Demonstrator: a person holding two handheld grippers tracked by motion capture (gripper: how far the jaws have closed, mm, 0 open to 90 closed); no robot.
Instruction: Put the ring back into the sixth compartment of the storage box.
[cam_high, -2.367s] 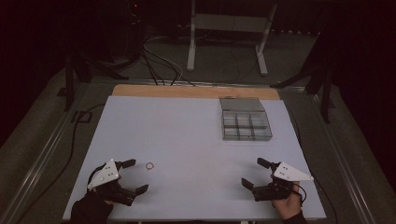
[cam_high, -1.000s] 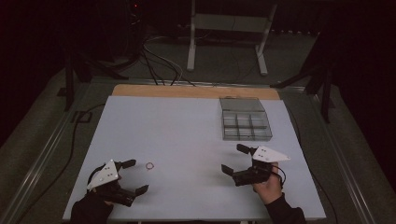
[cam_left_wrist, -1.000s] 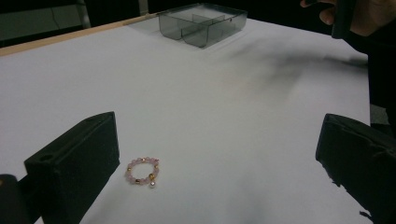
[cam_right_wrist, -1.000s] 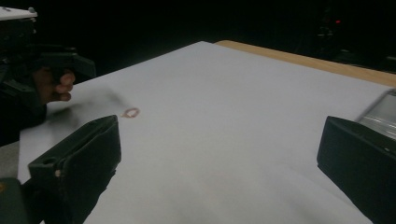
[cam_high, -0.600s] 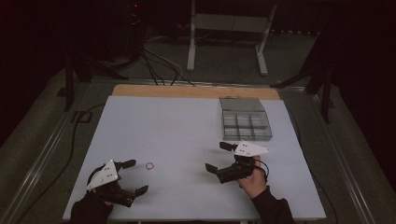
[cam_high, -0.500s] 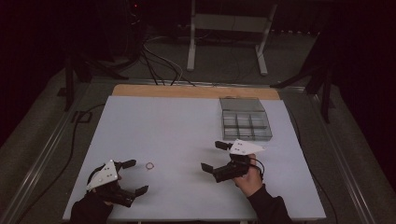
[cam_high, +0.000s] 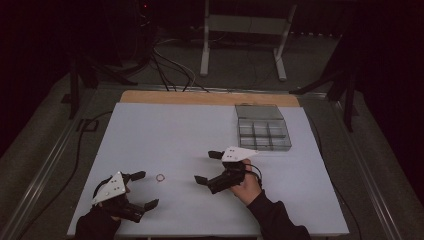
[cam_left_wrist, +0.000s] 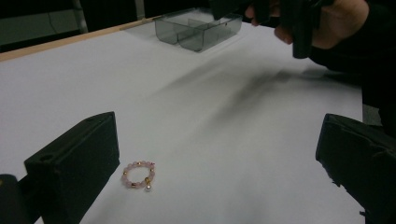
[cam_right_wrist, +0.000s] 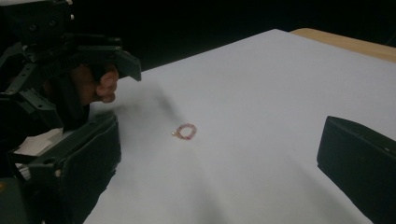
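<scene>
A small pink bead bracelet (cam_high: 160, 177) lies flat on the white table (cam_high: 190, 130), near the front left. In the left gripper view the bracelet (cam_left_wrist: 137, 175) sits just inside my left jaw. My left gripper (cam_high: 145, 190) rests open at the front left, with the bracelet close beyond its fingertips and nothing held. My right gripper (cam_high: 206, 167) is open and empty, hovering right of the bracelet and pointing left at it. In the right gripper view the bracelet (cam_right_wrist: 185, 131) lies ahead between the jaws, and the left gripper (cam_right_wrist: 70, 51) shows beyond it.
A clear compartment box (cam_high: 262, 134) stands at the back right of the table, also seen far off as the box (cam_left_wrist: 198, 32). A wooden strip (cam_high: 210, 98) edges the far side. Cables (cam_high: 170, 70) and a metal stand (cam_high: 245, 25) lie beyond the table.
My right gripper has moved from the front right corner leftward and forward to the table's middle, toward the bracelet. The left gripper and the bracelet have stayed put.
</scene>
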